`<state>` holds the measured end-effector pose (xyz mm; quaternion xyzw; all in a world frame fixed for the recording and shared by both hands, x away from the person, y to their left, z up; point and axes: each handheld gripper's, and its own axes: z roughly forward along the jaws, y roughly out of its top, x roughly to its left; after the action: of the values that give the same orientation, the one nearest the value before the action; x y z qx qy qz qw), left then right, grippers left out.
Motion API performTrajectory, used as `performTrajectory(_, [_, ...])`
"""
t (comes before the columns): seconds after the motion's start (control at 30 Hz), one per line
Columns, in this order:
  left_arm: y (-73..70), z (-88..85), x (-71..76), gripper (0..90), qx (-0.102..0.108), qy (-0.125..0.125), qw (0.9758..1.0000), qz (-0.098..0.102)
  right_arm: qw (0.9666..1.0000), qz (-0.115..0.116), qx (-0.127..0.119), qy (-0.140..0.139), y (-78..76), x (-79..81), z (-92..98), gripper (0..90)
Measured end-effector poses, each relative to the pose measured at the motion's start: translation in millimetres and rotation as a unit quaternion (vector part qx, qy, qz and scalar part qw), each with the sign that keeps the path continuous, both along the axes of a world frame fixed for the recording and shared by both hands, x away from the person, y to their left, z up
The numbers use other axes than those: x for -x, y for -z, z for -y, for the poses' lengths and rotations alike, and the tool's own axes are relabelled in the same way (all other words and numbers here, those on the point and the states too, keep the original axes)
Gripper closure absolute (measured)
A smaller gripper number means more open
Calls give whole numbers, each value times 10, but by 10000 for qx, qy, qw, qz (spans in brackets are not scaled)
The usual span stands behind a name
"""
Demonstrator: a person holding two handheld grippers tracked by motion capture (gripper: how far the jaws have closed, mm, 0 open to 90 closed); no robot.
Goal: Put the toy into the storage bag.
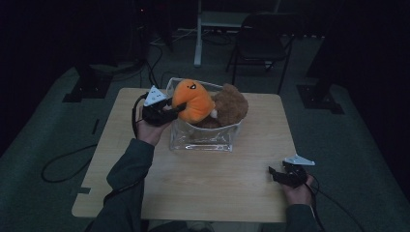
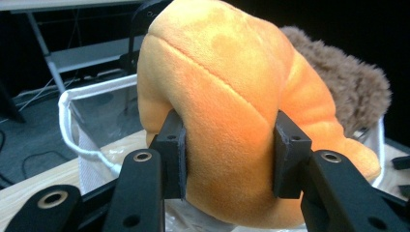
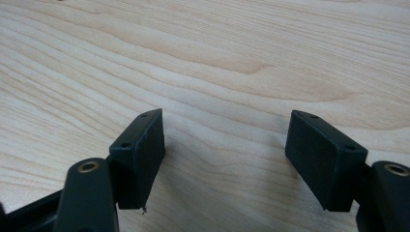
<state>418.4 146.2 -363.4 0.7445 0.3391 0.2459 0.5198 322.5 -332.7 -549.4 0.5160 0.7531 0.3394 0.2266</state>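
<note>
An orange plush toy (image 1: 192, 100) with a small dark face sits high over the left side of a clear bin (image 1: 200, 137) in the middle of the wooden table (image 1: 208, 183). My left gripper (image 1: 170, 110) is shut on the toy's side; in the left gripper view both pads press into the orange plush toy (image 2: 227, 111). A brown furry plush (image 1: 231, 105) lies in the bin behind it, seen too as the brown plush (image 2: 348, 87). My right gripper (image 1: 278, 173) rests low at the table's right front, open, with bare wood between its pads (image 3: 138, 150).
A folding chair (image 1: 263, 41) and a table leg (image 1: 197, 34) stand on the dark floor beyond the table. Cables (image 1: 63, 164) trail on the floor at the left. The clear bin's white rim (image 2: 82, 92) shows at the left of the left gripper view.
</note>
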Motion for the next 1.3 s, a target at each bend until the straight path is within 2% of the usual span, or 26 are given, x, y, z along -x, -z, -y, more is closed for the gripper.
performTrajectory(0.13, [22, 2, -20, 574, -73, -92, 9999, -67, 10000, 1, 0, -1, 0, 0, 0, 296])
performTrajectory(0.27, [34, 16, -27, 575, -296, -286, 9991, -52, 10000, 2, 0, -1, 0, 1, 0, 296])
performTrajectory(0.37, [47, 20, -45, 575, -488, -503, 9975, -87, 10000, 0, -1, 0, 0, 1, 0, 296])
performTrajectory(0.43, [91, 63, -69, 564, -740, -658, 9950, -137, 10000, 0, -1, 0, 0, 1, 0, 296])
performTrajectory(0.47, [126, 66, -89, 538, -725, -609, 9953, -187, 10000, 0, 1, -2, 0, 1, 1, 296])
performTrajectory(0.57, [169, 55, -111, 461, -482, -474, 9971, -337, 10000, -2, 0, -2, 0, 1, 1, 296])
performTrajectory(0.67, [172, 69, -102, 437, -494, -411, 9974, -338, 10000, -2, 0, -2, 0, 1, 1, 296])
performTrajectory(1.0, [155, 81, -89, 326, -329, -191, 9982, -470, 10000, 0, -1, 0, 0, 1, 0, 295])
performTrajectory(1.07, [147, 64, -86, 331, -165, -90, 9986, -497, 10000, -2, -2, -1, 0, 1, 0, 295])
performTrajectory(1.17, [136, 50, -74, 330, -197, -116, 9986, -484, 10000, -1, -2, -1, 0, 1, 0, 296])
performTrajectory(1.3, [127, 9, -65, 330, -130, -171, 9986, -474, 10000, -1, -2, 0, 0, 1, 0, 296])
